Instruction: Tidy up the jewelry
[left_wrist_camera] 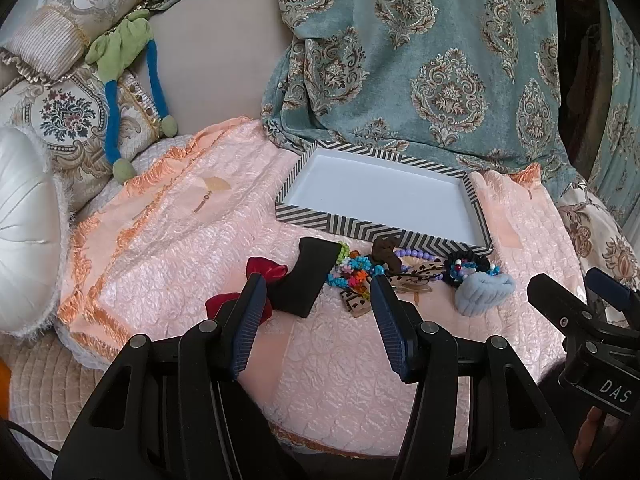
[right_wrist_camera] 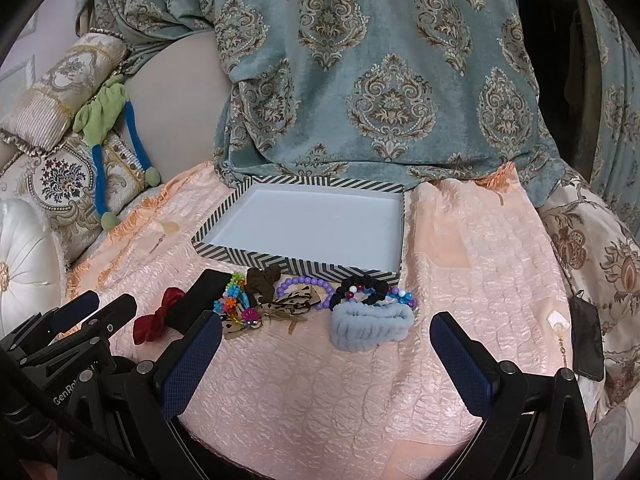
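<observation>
Tray (right_wrist_camera: pixel 224 254): striped rim, white inside, on pink quilt (right_wrist_camera: pixel 480 280).
Jewelry pile (right_wrist_camera: pixel 280 304): beside tray's near edge.
Left gripper (left_wrist_camera: pixel 316 284): wide apart, holding nothing.
Right gripper (right_wrist_camera: pixel 326 334): wide apart, holding nothing.

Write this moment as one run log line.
left gripper: open, empty | right gripper: open, empty | tray: empty | jewelry: on blanket

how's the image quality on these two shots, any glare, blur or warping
Left wrist view: sharp, soft daylight, strong fisheye bending of the striped tray, dark vignetted corners. Right wrist view: same even light, mild sheen on the pink quilt, edges warped, jewelry pile in focus.
</observation>
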`<state>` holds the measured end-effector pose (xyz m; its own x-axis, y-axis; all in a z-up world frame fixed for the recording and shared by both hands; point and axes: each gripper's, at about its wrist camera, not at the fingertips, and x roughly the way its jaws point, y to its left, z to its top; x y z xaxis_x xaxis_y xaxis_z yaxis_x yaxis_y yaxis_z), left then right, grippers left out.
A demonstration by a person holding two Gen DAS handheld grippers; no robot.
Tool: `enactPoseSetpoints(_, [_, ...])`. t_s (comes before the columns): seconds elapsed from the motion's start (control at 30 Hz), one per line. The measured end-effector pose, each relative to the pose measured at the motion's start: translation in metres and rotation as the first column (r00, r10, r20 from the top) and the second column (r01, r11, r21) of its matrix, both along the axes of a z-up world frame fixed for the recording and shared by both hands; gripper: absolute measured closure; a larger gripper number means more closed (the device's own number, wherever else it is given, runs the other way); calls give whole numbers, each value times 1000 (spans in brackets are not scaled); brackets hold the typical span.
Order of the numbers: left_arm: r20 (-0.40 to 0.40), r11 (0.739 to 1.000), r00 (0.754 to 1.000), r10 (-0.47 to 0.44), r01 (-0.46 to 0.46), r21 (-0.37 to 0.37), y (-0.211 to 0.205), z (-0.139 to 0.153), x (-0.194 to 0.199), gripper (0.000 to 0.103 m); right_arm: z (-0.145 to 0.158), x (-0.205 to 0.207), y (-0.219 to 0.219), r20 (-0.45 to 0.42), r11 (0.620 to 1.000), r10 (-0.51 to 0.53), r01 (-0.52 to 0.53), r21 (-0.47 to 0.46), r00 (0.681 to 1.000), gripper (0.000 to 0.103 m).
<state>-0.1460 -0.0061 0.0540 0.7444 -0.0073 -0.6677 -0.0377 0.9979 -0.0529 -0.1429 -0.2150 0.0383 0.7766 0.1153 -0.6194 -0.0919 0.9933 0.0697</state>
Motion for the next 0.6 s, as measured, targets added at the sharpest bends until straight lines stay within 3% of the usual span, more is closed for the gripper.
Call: enactPoseSetpoints(0.6, [-34,1000,999,8,-9,-11,5,-10,5,49,-8,7,-2,-23,1000,0,0,10,1000,0])
